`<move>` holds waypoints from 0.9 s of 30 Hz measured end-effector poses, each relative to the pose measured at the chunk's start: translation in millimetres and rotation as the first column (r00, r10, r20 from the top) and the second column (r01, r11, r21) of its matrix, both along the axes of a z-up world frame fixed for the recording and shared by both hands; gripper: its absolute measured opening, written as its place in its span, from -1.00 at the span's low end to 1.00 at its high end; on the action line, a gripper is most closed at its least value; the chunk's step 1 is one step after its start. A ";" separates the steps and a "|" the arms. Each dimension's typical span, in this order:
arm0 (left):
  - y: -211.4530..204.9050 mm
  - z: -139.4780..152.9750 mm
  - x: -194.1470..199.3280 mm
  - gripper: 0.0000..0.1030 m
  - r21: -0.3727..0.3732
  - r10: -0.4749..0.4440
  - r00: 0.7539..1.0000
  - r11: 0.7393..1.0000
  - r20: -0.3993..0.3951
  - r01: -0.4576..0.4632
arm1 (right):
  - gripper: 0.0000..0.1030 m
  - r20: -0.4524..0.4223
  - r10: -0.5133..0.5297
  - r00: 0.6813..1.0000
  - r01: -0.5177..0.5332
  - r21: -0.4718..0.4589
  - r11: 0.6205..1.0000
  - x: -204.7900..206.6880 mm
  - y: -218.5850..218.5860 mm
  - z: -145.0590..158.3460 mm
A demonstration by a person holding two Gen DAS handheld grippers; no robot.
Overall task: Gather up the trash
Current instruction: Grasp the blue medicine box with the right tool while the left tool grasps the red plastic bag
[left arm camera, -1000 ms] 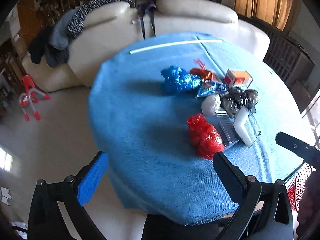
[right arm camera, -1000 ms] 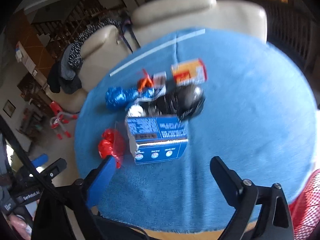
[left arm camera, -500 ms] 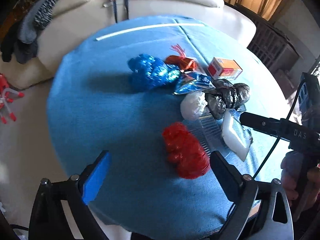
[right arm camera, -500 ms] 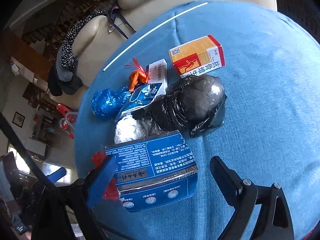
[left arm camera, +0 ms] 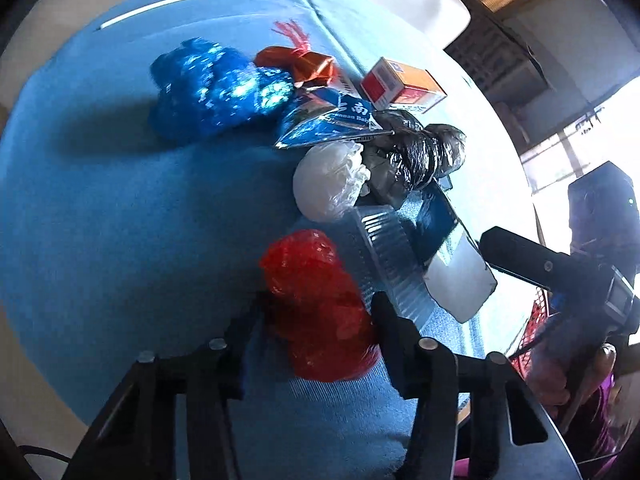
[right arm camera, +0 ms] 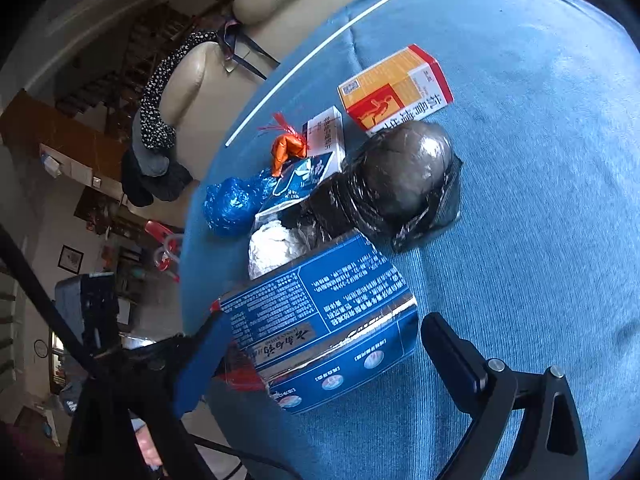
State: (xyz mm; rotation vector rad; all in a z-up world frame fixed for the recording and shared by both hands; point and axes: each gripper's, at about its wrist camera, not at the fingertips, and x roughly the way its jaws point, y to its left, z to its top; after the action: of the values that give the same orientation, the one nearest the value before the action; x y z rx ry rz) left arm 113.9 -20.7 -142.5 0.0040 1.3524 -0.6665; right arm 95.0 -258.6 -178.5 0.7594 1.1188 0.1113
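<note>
A heap of trash lies on a round table with a blue cloth (left arm camera: 100, 220). My left gripper (left arm camera: 316, 316) has its fingers closed in on both sides of a crumpled red plastic bag (left arm camera: 316, 300). Beyond it lie a white bag (left arm camera: 328, 184), a black bag (left arm camera: 416, 156), a blue shiny bag (left arm camera: 216, 84), an orange bag (left arm camera: 296, 64) and an orange-red box (left arm camera: 404, 86). My right gripper (right arm camera: 320, 344) is open around a flattened blue carton (right arm camera: 320, 320), with its fingers at the carton's two ends. The black bag (right arm camera: 400, 184) and the orange box (right arm camera: 396, 88) lie beyond.
A cream sofa (right arm camera: 280, 12) with clothes draped on it stands behind the table. A white strip (right arm camera: 316, 64) lies across the far cloth. A red mesh basket (left arm camera: 536, 320) shows at the right by the table edge. A red toy (right arm camera: 164, 244) stands on the floor.
Both grippers have moved down and forward onto the trash. The left gripper's fingers have closed in on the red bag. The right gripper now straddles the blue carton.
</note>
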 end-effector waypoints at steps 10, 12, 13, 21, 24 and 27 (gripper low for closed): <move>-3.8 5.6 -2.2 -0.13 0.009 -0.101 0.994 0.995 0.044 0.100 | 0.89 -0.146 -0.203 0.968 0.246 0.392 0.886 -30.4 -19.7 -32.6; -1.9 8.4 -5.1 -0.13 0.023 -0.097 0.993 0.995 0.062 0.096 | 0.89 -0.183 -0.232 0.956 0.289 0.430 0.855 -34.6 -20.2 -39.2; -0.5 10.7 -7.0 -0.13 0.030 -0.091 0.993 0.996 0.073 0.089 | 0.90 -0.214 -0.263 0.941 0.333 0.432 0.838 -35.9 -21.5 -44.1; 14.6 37.6 -33.9 -0.13 0.037 -0.017 0.989 0.999 0.144 0.012 | -0.22 -0.231 -0.284 0.931 0.361 0.450 0.817 -16.0 -15.7 -49.9; 11.3 48.9 -43.9 -0.13 0.044 -0.005 0.983 0.999 0.181 -0.003 | -0.23 -0.178 -0.276 0.944 0.325 0.376 0.868 -11.2 -17.6 -37.3; 9.3 62.0 -53.2 -0.13 0.039 -0.001 0.979 0.999 0.202 -0.007 | -0.23 -0.124 -0.283 0.951 0.309 0.342 0.888 -19.4 -24.7 -25.1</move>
State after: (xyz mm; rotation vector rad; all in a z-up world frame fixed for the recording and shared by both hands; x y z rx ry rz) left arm 60.7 -11.5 -80.5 0.0987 1.1689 -0.6197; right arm 75.6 -283.2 -203.6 1.2633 1.0476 0.0289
